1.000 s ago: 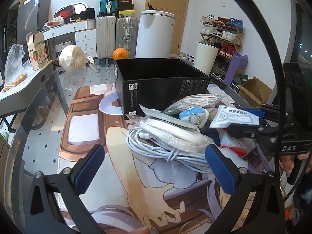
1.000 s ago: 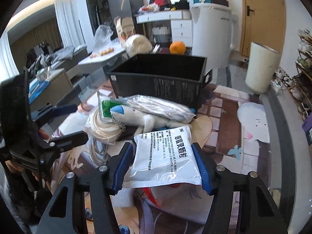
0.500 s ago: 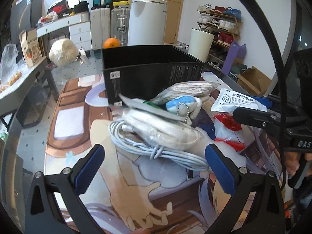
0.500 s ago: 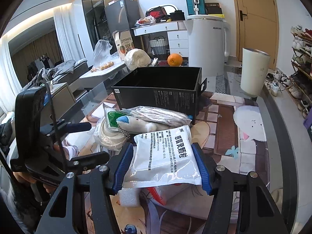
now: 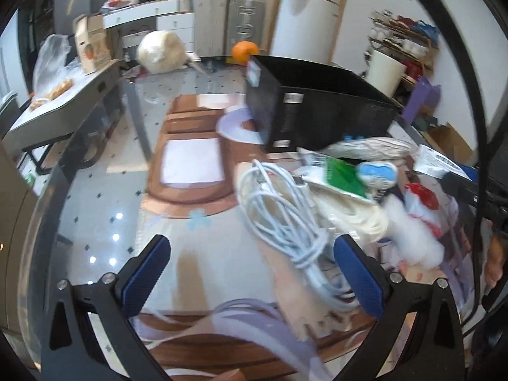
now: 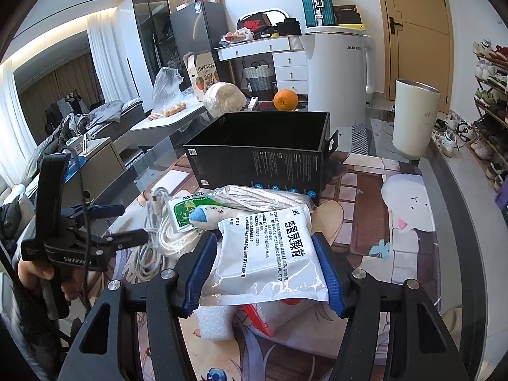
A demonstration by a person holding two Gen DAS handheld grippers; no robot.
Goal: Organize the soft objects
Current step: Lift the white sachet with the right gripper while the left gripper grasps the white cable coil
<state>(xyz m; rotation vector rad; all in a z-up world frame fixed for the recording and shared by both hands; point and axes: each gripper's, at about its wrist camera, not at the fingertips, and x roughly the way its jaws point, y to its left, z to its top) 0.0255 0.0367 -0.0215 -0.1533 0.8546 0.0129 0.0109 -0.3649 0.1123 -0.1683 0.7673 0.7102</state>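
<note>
Fingers of the right gripper (image 6: 265,268) pinch the white medicine pouch (image 6: 270,254) by its two side edges, above the pile and short of the black box (image 6: 263,149); a slack bag held so could sag and slip out on the way; the left gripper (image 5: 254,276), spread wide with nothing between its pads, sits near the white cable coil (image 5: 282,209), which could snag and drag the plush toy (image 6: 211,214).
</note>
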